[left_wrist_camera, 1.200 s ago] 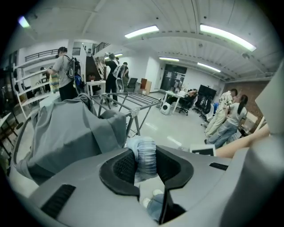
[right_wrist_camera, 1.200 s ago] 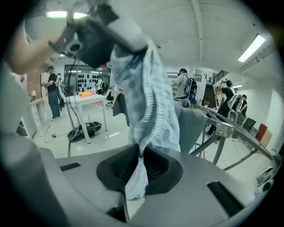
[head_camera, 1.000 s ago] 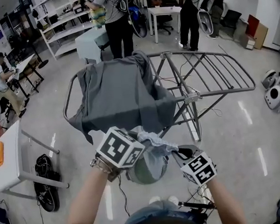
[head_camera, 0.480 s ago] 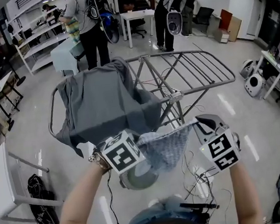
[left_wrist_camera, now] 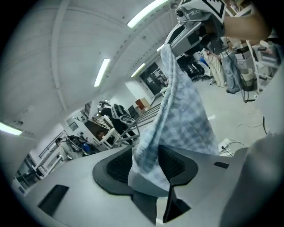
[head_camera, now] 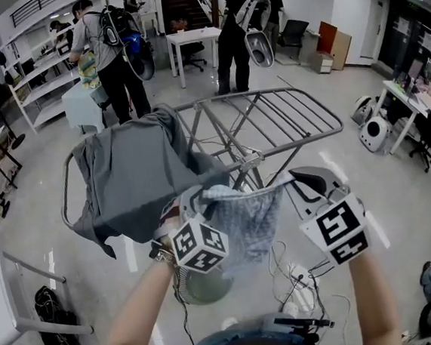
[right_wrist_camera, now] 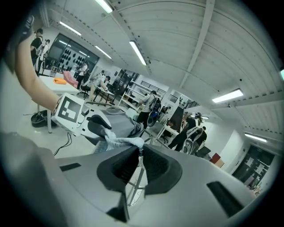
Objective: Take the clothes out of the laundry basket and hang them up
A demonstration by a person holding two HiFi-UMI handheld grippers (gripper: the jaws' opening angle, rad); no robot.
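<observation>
A light-blue checked cloth (head_camera: 250, 218) hangs spread between my two grippers, in front of the metal drying rack (head_camera: 286, 116). My left gripper (head_camera: 190, 201) holds one top corner; its jaws are opening, with the bunched cloth (left_wrist_camera: 186, 115) still filling the gap between the pads. My right gripper (head_camera: 301, 184) is shut on the other corner, a thin fold (right_wrist_camera: 122, 142) pinched at its tips. A grey garment (head_camera: 136, 172) lies draped over the rack's left wing. Below the cloth sits the round grey-green laundry basket (head_camera: 200, 289).
Cables and a power strip (head_camera: 302, 281) lie on the floor by my feet. A dark bag (head_camera: 53, 335) sits at the lower left. People stand behind the rack near a white table (head_camera: 195, 35). Shelves line the far left wall.
The grippers have moved apart and risen, drawing the crumpled checked cloth out into a flat sheet. The right gripper has swung out to the right.
</observation>
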